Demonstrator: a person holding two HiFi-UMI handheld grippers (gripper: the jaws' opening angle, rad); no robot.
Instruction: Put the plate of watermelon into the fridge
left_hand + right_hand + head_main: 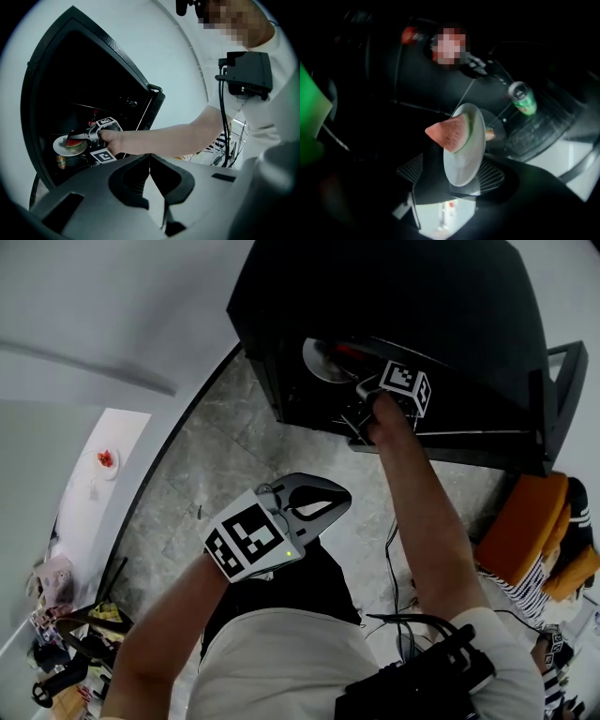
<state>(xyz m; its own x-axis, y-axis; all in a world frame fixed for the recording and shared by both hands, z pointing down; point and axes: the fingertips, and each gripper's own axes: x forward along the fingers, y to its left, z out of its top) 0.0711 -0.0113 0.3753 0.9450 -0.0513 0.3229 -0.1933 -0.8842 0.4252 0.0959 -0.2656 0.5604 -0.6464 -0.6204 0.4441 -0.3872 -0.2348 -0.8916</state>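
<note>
The right gripper (359,401) is reaching into the open black fridge (422,296), and its jaws are standing wide apart on either side of the near rim of the white plate (464,154), not pressing on it. The plate is sitting inside the fridge with the watermelon (447,133) wedge lying on it. A green can (524,99) is standing just to its right, farther in. The dark interior is hiding whether the plate is resting fully on a shelf. The left gripper (150,161) is hanging outside, well away from the fridge, with its jaws together and nothing between them.

The placing is looking nearly done, so the risk is lying in the pull-back. The rim is sitting between the jaws, so a retreat that is drifting sideways or lifting could be hooking the plate and dragging it toward the opening. If the plate is overhanging the shelf edge, a small nudge could be tipping it and sending the wedge sliding off. A swing to the right could be knocking the can over. The door is standing open and is waiting to be shut.
</note>
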